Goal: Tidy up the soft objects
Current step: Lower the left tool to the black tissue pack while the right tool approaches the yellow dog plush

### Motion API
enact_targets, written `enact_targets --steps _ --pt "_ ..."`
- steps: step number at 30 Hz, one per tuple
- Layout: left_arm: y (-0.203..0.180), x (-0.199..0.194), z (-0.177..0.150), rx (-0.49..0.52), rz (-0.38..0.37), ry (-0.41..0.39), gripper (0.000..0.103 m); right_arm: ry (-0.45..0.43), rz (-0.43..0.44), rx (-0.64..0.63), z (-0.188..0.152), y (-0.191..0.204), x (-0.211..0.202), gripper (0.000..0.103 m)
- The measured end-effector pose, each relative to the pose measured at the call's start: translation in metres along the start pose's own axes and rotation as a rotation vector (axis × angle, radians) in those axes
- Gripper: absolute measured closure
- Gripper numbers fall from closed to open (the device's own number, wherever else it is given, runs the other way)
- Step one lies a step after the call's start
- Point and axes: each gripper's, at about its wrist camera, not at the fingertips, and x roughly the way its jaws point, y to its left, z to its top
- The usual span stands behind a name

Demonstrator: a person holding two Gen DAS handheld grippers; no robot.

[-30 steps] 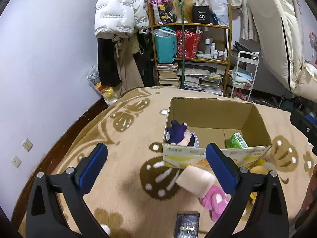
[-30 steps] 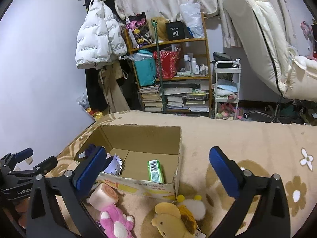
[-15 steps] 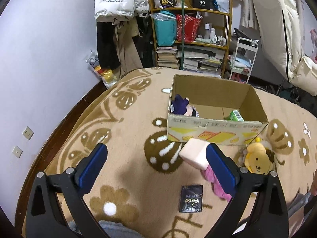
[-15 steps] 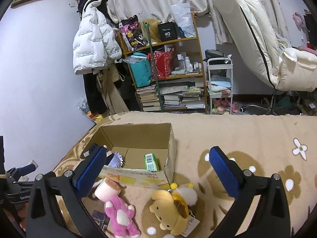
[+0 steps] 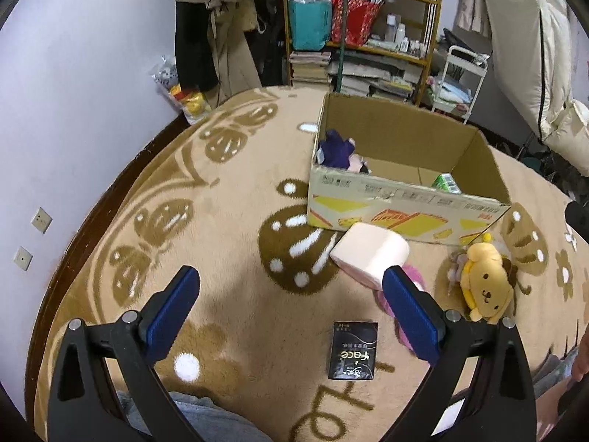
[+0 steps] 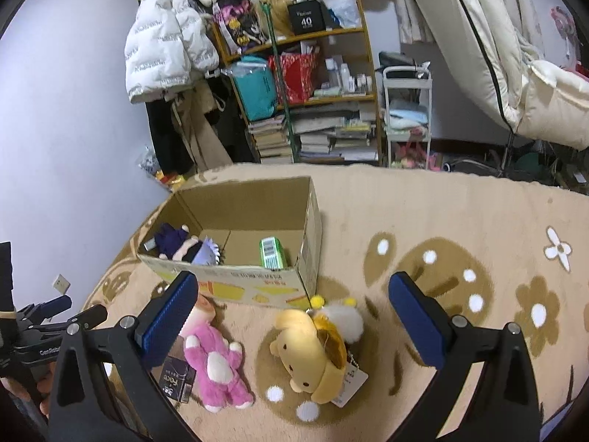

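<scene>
Both grippers, left [image 5: 291, 307] and right [image 6: 292, 313], have pulled up and back from the open brown cardboard box [image 5: 401, 199] with jaws spread wide and empty, so the yellow plush dog [image 6: 313, 353], pink plush bear [image 6: 215, 364] and what looks like a pale pink cushion [image 5: 370, 254] just before the box still wait.

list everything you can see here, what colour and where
cardboard box: 1, brown, open, on the rug
purple plush: 1, dark purple, inside box, left end
green packet: 1, green, inside box, right end
pink plush: 1, pink and white, on rug in front of box
yellow plush: 1, yellow, tagged, on rug by box corner
pink cushion: 1, pale pink, against box front
black pack: 1, black, flat on rug
rug: 1, beige with brown pattern
bookshelf: 1, wooden, back wall
white jacket: 1, hanging, left of the shelf
left gripper: blue pads, open, empty
right gripper: blue pads, open, empty
</scene>
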Motion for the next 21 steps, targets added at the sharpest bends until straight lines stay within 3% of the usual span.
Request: enact_targets --steps 6,10,21 --pt "0.001 0.021 -0.002 -0.016 -0.032 0.084 0.004 0.050 -0.028 -0.021 -0.004 0.003 0.015 0.002" --pt "0.000 0.038 -0.007 -0.022 -0.053 0.159 0.004 0.098 -0.036 -0.024 -0.009 0.003 0.027 0.012" --pt "-0.010 0.078 -0.022 0.002 -0.046 0.316 0.004 0.283 -0.042 -0.038 -0.028 0.002 0.066 0.016"
